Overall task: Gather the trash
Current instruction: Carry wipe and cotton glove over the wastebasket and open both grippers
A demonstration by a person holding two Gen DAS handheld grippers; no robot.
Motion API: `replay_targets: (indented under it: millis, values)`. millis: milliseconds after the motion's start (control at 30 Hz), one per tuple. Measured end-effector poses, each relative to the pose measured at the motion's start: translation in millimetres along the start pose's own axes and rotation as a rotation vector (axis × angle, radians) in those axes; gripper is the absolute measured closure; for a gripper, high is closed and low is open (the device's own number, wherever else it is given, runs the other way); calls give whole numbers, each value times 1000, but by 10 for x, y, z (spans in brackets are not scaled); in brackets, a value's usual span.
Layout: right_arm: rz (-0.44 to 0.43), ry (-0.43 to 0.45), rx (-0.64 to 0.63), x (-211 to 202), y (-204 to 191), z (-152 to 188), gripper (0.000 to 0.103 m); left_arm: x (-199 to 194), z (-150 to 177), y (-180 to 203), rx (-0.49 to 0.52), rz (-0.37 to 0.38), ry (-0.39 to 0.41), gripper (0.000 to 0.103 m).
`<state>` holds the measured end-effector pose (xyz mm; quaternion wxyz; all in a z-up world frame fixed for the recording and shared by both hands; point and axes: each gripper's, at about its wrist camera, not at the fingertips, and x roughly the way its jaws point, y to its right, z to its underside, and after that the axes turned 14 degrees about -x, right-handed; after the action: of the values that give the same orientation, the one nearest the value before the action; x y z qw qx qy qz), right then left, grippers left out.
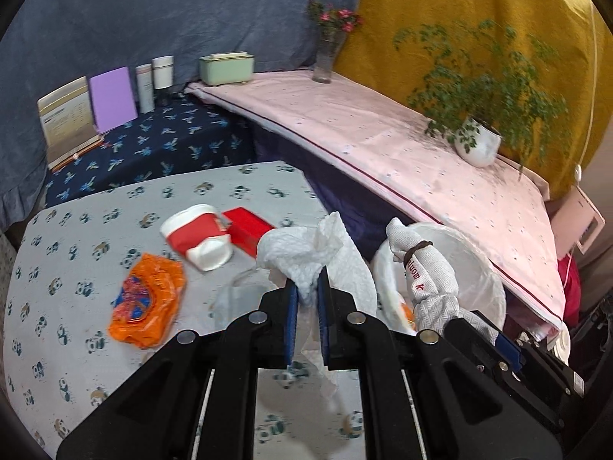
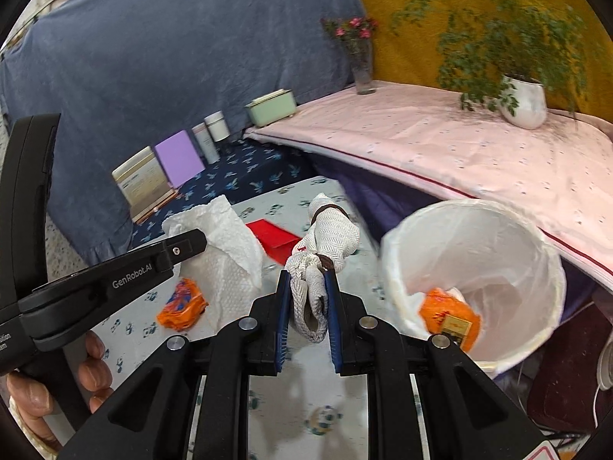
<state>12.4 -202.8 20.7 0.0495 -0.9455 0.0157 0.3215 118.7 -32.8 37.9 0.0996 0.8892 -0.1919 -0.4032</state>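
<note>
My left gripper is shut on a crumpled white paper towel, held above the panda-print table. My right gripper is shut on a rolled white herringbone cloth tied with brown bands. The same cloth shows at the right of the left wrist view, and the towel at the left of the right wrist view. A white lined bin stands off the table's right edge with an orange wrapper inside. On the table lie an orange packet, a red-and-white cup on its side and a red box.
A pink-covered surface runs behind the bin with a potted plant and a flower vase. A dark blue cloth at the back carries books, jars and a green box. A hand grips the left tool.
</note>
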Motion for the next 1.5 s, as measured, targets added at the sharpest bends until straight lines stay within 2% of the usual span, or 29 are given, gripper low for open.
replay_targets:
  millis: [500,933,1000,1167,1500]
  values:
    - [142,1,156,-210,966,285,86,369,277,1042,154,105,-87,94]
    - [187,-30,237,-167,1423,460,86,765,418,1527,208,156,-172,92]
    - [187,-36,242,-138,1452,472,86,810,410,1560,215,151,-171,87]
    - [185,-49,251,-77,1501,503,86,850,375,1546,199,148,-155,58]
    - [172,-61,243,36,1491,477,86,880,350,1389,174,123,-156,56]
